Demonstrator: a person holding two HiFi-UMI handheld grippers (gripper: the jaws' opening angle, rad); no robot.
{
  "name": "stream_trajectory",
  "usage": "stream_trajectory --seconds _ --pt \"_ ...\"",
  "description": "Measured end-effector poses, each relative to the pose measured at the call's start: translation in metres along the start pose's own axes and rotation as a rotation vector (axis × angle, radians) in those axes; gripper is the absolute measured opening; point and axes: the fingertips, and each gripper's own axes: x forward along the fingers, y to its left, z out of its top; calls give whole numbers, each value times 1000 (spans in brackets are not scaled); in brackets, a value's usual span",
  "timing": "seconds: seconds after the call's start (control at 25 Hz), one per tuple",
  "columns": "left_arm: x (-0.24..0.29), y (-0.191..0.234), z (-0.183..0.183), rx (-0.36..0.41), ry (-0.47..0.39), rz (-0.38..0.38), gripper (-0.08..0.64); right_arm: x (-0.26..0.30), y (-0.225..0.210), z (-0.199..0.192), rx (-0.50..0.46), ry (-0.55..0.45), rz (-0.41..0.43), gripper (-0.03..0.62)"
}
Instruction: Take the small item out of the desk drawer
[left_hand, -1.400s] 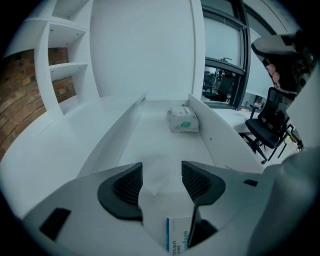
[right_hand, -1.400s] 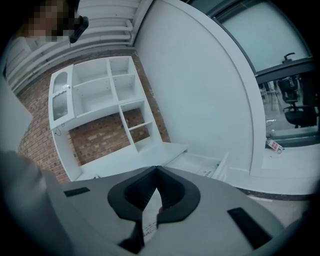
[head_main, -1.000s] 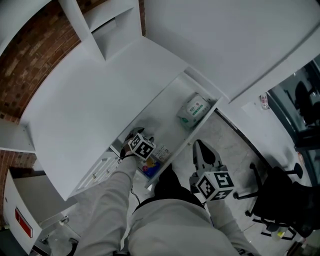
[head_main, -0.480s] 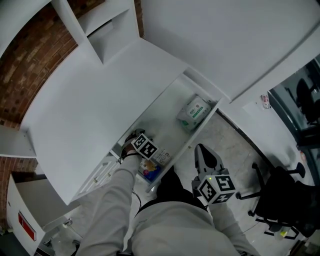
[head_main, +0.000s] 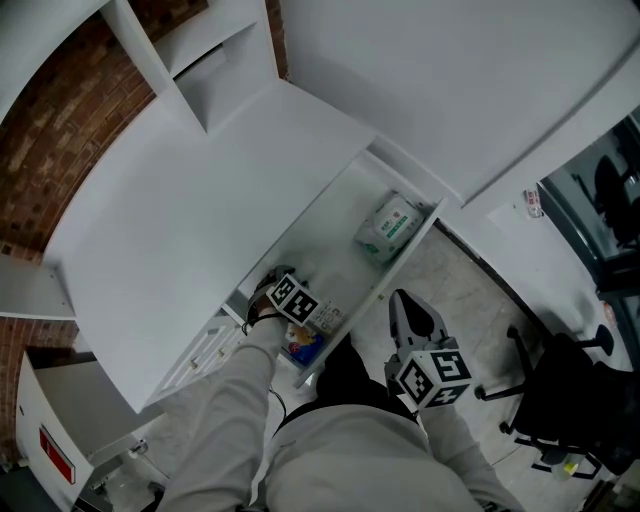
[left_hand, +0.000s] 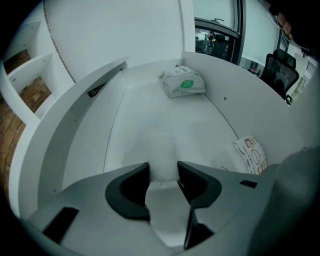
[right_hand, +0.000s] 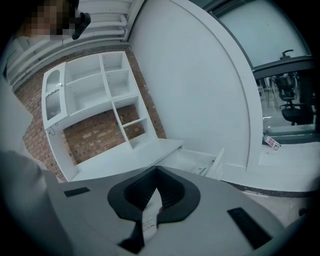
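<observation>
Squarely inside closing left gripper (left_hand: 163, 175): white item (left_hand: 161, 150)

Left hand-held gripper (left_hand: 163, 172) lower in the drawer (left_hand: 150, 112), jaws narrowing.
It has sunk and slid toward 5 o'clock in the head view; its jaws have just been closing, and a small white item (left_hand: 161, 155) between them touches both.

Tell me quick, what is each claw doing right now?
Left gripper: jaws have just been closing, pads on small white item.
Right gripper: shut, tips together.
</observation>
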Motion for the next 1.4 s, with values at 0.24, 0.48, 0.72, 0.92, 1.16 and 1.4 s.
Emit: stream_trajectory --seconds 0.24,0.48,0.72,0.92,1.16,1.4 --pt "-18 -7 3 -45 -59 2 179 1 7 -2 -2 2 13 28" --pt "-49 -3 10 -101 -124 39 179 1 19 -6 -6 5 36 28" --pt "-88 2 21 -124 -220 86 179 -1 29 -11 -7 8 54 28" --pt "-125 10 35 -160 -314 121 179 -1 38 -13 -16 5 69 28" --pt "-165 22 37 -224 -409 163 179 -3 51 -12 -45 -4 82 28" --pt "-207 35 34 -295 -505 206 179 -5 61 -12 -64 -8 94 28"
